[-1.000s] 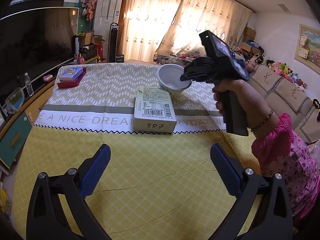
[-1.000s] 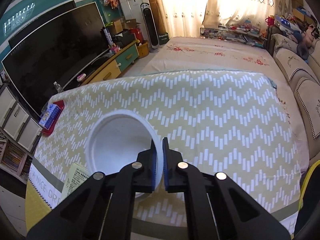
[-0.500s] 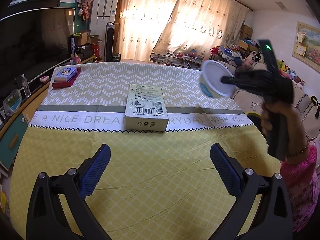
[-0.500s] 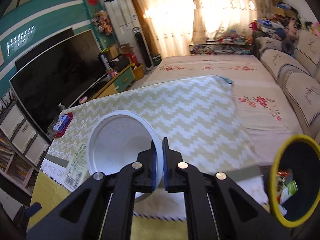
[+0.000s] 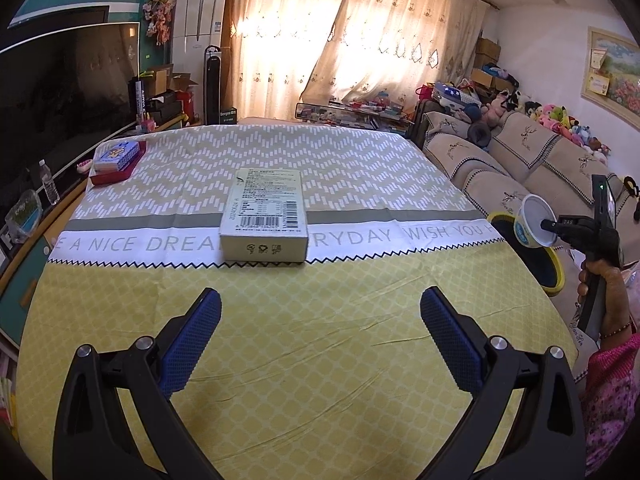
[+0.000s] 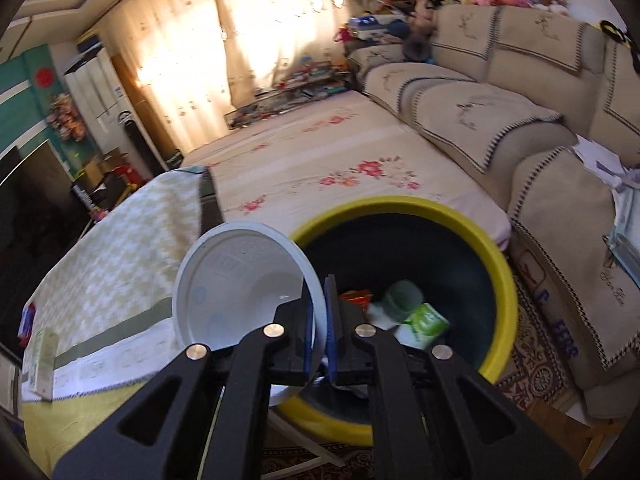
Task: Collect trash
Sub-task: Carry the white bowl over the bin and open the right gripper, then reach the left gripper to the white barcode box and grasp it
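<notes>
My right tongs [image 6: 318,322] are clamped on the rim of the white paper cup [image 6: 240,284], which I hold tilted, mouth toward the camera, right at the near edge of the yellow-rimmed bin [image 6: 502,276]. The bin stands on the floor between the counter [image 5: 320,328] and the sofa [image 6: 500,120]; inside it lie a green-and-white carton, a pale cup and some red wrapping. My left tongs [image 5: 320,336] hang spread wide with nothing between them, above the yellow end of the counter's cloth. The flat cardboard box [image 5: 266,216] lies across the cloth's white lettered band, well to the bin's left. A red tray with a blue box [image 5: 116,158] sits at the far corner. Beyond the bin, sunlit curtains [image 5: 340,40] cover the window.
</notes>
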A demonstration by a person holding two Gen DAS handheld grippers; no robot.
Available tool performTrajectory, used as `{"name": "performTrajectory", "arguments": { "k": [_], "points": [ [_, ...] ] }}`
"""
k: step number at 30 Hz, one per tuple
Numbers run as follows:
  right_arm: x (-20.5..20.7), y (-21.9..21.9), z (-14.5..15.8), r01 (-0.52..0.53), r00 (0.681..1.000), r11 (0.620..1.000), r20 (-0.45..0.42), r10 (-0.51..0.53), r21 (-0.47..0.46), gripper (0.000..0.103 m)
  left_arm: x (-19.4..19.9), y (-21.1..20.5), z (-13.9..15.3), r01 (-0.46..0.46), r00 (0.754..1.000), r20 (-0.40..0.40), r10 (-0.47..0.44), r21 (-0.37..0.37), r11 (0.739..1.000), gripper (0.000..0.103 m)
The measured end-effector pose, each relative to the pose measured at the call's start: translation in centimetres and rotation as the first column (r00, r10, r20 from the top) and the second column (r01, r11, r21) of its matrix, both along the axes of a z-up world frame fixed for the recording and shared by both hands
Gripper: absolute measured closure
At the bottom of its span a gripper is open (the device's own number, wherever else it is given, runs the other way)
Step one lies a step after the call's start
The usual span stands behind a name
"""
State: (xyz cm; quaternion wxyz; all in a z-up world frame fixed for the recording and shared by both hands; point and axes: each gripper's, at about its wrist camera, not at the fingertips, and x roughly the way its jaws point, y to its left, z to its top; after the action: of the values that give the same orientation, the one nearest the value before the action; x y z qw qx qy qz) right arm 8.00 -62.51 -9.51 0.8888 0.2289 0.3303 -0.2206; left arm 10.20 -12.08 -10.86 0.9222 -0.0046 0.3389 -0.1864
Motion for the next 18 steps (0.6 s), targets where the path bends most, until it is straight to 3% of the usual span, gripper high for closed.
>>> {"name": "performTrajectory", "arguments": {
  "k": [4,6,7,8,12,15,18],
  "points": [
    [-0.4,-2.2,-1.5,0.046,0.999,0.999,-0.025,-0.046,0.004,0.094,0.0,-1.1,0.1,0.018,1.0,0.001,-0.018,0.019,1.0,0.005],
    [-0.3,-2.9,-2.0,0.073,0.996,0.997,-0.046,-0.074,-0.011,0.071,0.0,-1.5,0.0,0.025,1.0,-0.002,-0.025,0.025,0.999,0.005],
    [-0.3,-2.9,-2.1,0.096,0.994,0.995,-0.043,-0.097,-0.019,0.052,0.0,-1.6,0.0,0.026,1.0,-0.003,-0.026,0.027,0.999,0.005],
    [-0.2,-2.8,-2.0,0.116,0.993,0.993,-0.035,-0.117,-0.029,0.045,0.1,-1.6,0.0,0.028,1.0,-0.005,-0.028,0.028,0.999,0.005],
    [-0.8,-1.0,-0.3,0.13,0.989,0.991,0.079,-0.127,-0.041,0.045,0.5,-1.6,-0.3,0.023,1.0,-0.022,-0.022,0.029,0.999,0.005],
    [-1.0,2.6,1.9,0.059,0.981,0.994,0.191,-0.042,-0.087,0.042,0.8,-1.4,-0.4,0.015,0.999,-0.03,-0.015,0.026,1.0,0.005],
    [-1.0,8.0,3.6,-0.05,0.954,0.985,0.285,0.096,-0.167,0.033,1.3,-1.1,-0.3,-0.003,1.0,-0.029,0.004,0.037,0.999,0.005]
  ]
}}
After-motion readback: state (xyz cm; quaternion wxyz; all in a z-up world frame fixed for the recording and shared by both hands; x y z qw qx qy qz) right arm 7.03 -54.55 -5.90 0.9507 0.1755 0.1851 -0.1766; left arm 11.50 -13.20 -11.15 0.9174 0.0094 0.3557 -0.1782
